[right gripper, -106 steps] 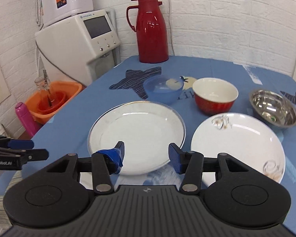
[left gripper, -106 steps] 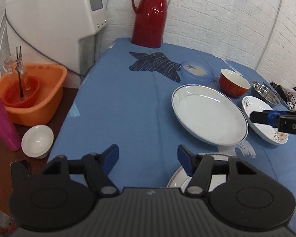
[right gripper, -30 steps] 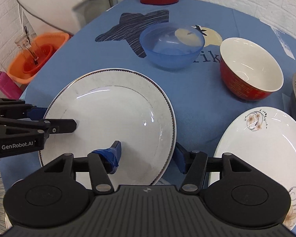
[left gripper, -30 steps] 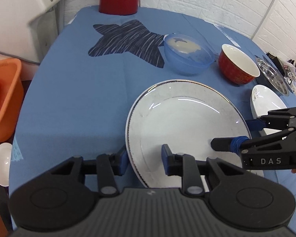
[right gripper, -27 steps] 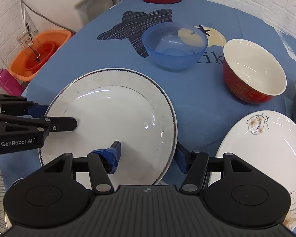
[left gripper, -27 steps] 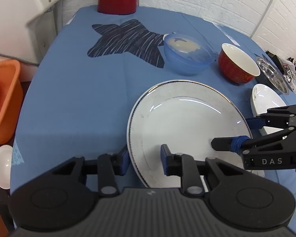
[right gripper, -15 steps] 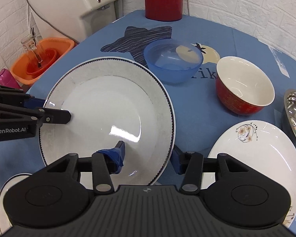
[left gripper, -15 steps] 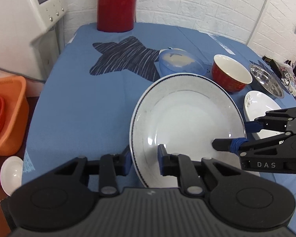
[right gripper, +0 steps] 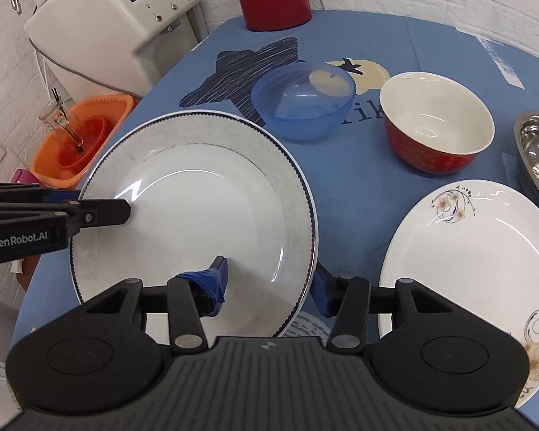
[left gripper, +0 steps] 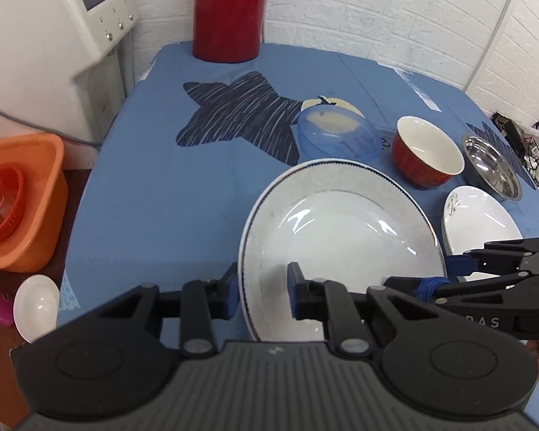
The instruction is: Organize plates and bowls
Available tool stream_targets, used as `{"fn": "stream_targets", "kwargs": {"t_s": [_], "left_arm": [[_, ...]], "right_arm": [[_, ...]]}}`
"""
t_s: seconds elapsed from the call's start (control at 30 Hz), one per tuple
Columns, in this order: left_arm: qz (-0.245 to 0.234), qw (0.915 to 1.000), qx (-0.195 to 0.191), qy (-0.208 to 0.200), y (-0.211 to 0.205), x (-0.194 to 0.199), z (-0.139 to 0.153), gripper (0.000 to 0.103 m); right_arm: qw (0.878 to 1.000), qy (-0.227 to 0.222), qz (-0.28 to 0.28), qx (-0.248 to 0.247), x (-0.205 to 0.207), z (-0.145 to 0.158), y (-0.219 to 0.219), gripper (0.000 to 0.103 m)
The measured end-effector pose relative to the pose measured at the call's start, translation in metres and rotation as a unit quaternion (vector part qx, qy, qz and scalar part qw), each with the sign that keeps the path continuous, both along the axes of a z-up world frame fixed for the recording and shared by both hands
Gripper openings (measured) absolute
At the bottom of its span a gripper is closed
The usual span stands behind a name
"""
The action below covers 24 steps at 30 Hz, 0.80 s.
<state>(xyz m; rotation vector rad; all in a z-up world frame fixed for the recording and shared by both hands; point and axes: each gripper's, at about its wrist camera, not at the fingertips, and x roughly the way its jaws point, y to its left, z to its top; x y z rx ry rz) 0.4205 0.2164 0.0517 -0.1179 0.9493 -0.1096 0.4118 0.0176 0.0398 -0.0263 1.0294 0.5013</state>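
- While both tools face the far wall, the large white plate [left gripper: 341, 237] is gripped from two sides and held tilted above the blue tablecloth [left gripper: 169, 194], its far rim raised.
- Left gripper [left gripper: 263, 289]: clenched on the plate's left rim, one blue-padded finger under the rim, the other on the upper face; seen from the right wrist view it enters level from the left edge.
- Right gripper [right gripper: 269, 283]: clamped on the plate's right rim, the tape-wrapped finger [right gripper: 208, 282] on the plate's face, the other finger below the edge; seen from the left wrist view it reaches in level from the right.
- Writing: "GenRobot.AI" is read in white on the left gripper's side; on the right gripper's side only "RAS" can be made out, partly hidden.
- Floral plate [right gripper: 474, 262]: flat on the cloth, right of the held plate and apart from it.
- Red bowl [right gripper: 436, 122], white inside: on the cloth beyond the floral plate.
- Blue plastic bowl [right gripper: 303, 100]: just left of the red bowl, beyond the held plate.
- Steel bowl [left gripper: 492, 165]: at the right edge, near the red bowl.
- Printed letters "ik" are visible on the cloth between the blue and red bowls.
- Red thermos [left gripper: 228, 10]: upright at the table's far edge.
- White appliance [right gripper: 122, 14] with a screen: left of the table.
- Orange basin [left gripper: 21, 197]: below the table's left side.
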Motion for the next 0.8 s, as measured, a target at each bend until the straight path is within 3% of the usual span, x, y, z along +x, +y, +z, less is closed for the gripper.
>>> {"fn": "stream_targets", "kwargs": {"t_s": [0.13,0.37,0.57,0.8], "left_arm": [[0.013,0.9997,-0.002,0.023,0.004,0.013,-0.017,0.015],[0.015,0.9997,0.000,0.019,0.006,0.014,-0.018,0.014],[0.015,0.9999,0.005,-0.002,0.003,-0.011,0.006,0.015],[0.015,0.9994,0.017,-0.028,-0.003,-0.071,0.039,0.015]], "right_arm": [[1.000,0.000,0.004,-0.006,0.009,-0.003,0.005,0.034],[1.000,0.000,0.006,0.008,0.014,-0.004,0.003,0.034],[1.000,-0.006,0.003,0.015,-0.008,0.013,0.001,0.036],[0.999,-0.030,0.006,0.025,-0.060,0.046,-0.004,0.037]]}}
